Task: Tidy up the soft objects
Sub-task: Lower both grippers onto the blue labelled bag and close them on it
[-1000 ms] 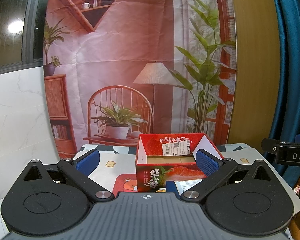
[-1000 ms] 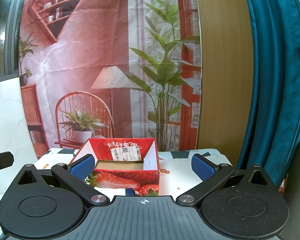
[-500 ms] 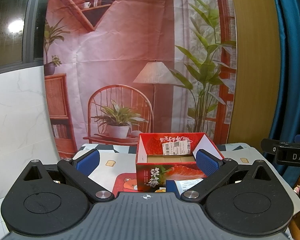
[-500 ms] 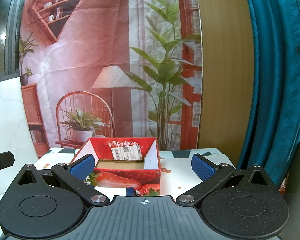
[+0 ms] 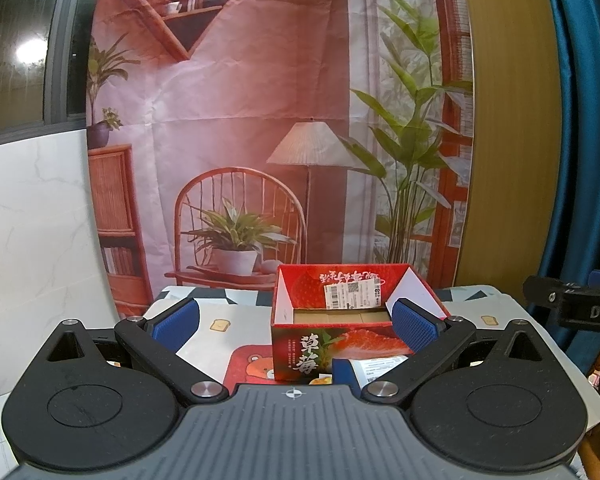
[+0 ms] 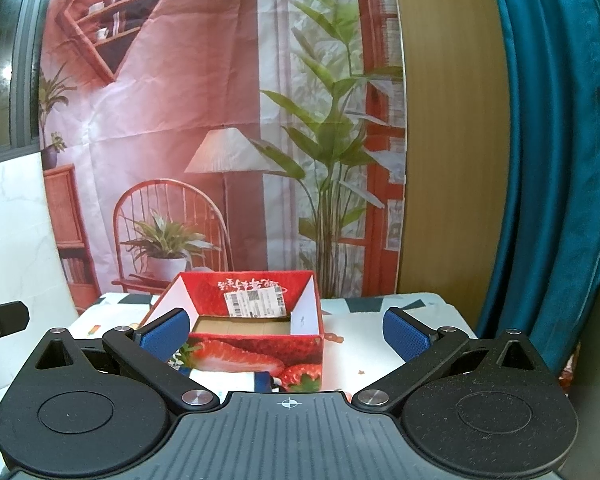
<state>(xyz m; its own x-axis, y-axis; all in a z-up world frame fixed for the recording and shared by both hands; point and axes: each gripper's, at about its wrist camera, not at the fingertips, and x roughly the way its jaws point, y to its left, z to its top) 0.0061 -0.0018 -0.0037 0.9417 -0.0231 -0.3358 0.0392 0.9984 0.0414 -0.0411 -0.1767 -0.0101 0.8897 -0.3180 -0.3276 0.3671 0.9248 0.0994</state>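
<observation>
A red strawberry-printed cardboard box (image 5: pixel 342 344) (image 6: pixel 256 350) stands open on the table, with only its brown bottom showing inside. A blue and white packet (image 5: pixel 374 367) (image 6: pixel 236 384) lies in front of the box, mostly hidden by the gripper bodies. My left gripper (image 5: pixel 294 326) is open and held above the table's near side, the box between its blue pads. My right gripper (image 6: pixel 286 332) is open too, with the box just ahead of its left finger. Neither holds anything.
The table carries a patterned cloth (image 5: pixel 228 326) (image 6: pixel 364 356) with a bear picture. A printed room backdrop (image 5: pixel 260 120) hangs behind it, a wooden panel (image 6: pixel 448 140) and teal curtain (image 6: pixel 556 160) to the right. The other gripper's black tip (image 5: pixel 568 308) (image 6: pixel 2 318) shows at each view's edge.
Almost nothing differs; both grippers stay open and nearly still, with only a slight drift of the box in the right wrist view.
</observation>
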